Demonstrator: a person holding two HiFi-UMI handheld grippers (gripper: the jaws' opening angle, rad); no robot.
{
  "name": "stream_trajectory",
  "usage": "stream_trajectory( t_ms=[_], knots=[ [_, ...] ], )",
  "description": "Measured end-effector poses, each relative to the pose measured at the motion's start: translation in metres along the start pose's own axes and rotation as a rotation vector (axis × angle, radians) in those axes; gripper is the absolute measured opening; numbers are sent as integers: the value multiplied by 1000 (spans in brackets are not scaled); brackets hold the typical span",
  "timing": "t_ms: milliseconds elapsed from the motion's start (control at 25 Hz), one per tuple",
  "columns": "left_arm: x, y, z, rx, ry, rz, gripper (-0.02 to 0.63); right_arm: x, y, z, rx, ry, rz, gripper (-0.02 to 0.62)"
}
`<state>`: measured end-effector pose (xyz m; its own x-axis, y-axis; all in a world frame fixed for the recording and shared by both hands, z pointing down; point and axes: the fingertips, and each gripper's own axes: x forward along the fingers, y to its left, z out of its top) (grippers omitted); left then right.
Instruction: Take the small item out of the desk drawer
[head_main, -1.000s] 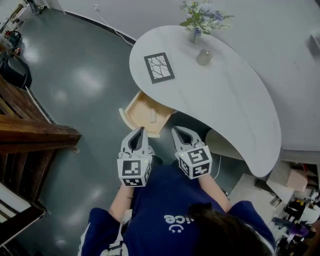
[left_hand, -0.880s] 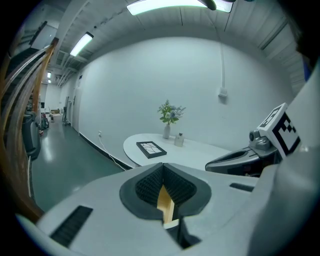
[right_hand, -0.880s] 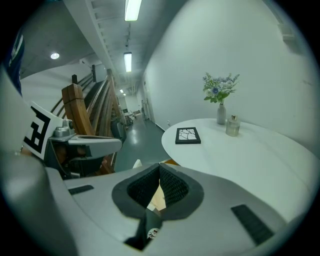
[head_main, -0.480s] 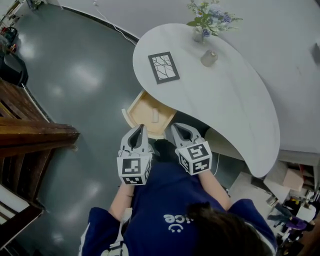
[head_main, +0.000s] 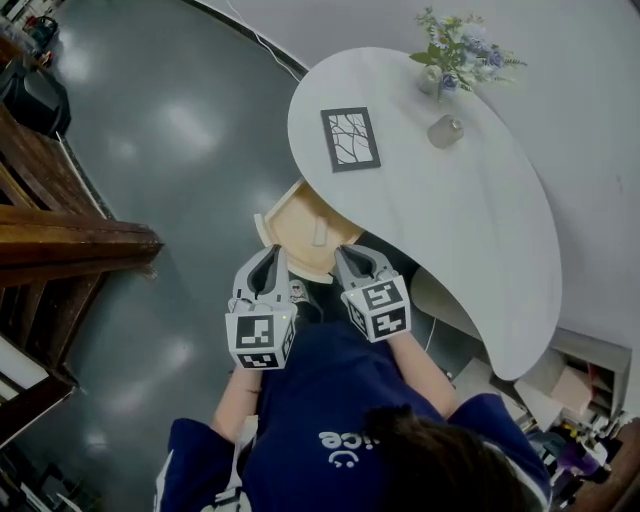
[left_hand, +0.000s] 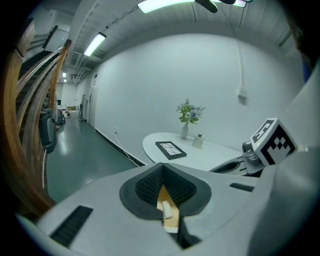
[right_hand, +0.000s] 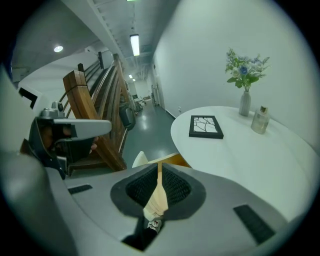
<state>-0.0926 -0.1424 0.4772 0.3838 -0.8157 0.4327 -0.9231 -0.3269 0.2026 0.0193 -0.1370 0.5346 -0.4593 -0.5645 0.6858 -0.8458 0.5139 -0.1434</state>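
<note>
Head view: left claw and right claw, closed, near drawer

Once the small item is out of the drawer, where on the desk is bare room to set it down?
Free: the broad stretch of desk between the framed picture, the glass bottle and the near right tip. Crowded: the far end, with bottle and flower vase close together. The open drawer shows only the small item.

Smooth, matt white desk top. Pale bare wood in the drawer. Dark, shiny floor. Brown glossy wood on the stair rails. Grey matt plastic on left gripper and right gripper, black ribbed pads.
</note>
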Motion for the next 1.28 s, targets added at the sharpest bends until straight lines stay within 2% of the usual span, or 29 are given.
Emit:
stream_trajectory(
  t_ms=[120,360,560,760,1000,1200,1280],
  knots=[
    [1,7,-4,-11,30,31,3,20,2,-8,-9,66,47,93],
    [-1,18,-1,-14,35,70,4,56,-1,-24,-14,185,86,166],
    [1,27,0,-31,35,117,3,90,-7,-49,-26,314,74,192],
    [4,27,1,-43,45,138,3,118,-17,-71,-96,439,45,210],
    [9,31,-2,-50,64,156,3,150,-26,-89,-149,536,16,221],
    [12,36,-7,-70,80,184,3,169,-31,-103,-154,605,1,225],
    [12,38,-9,-73,88,195,4,177,-35,-111,-165,646,-14,249]
  ],
)
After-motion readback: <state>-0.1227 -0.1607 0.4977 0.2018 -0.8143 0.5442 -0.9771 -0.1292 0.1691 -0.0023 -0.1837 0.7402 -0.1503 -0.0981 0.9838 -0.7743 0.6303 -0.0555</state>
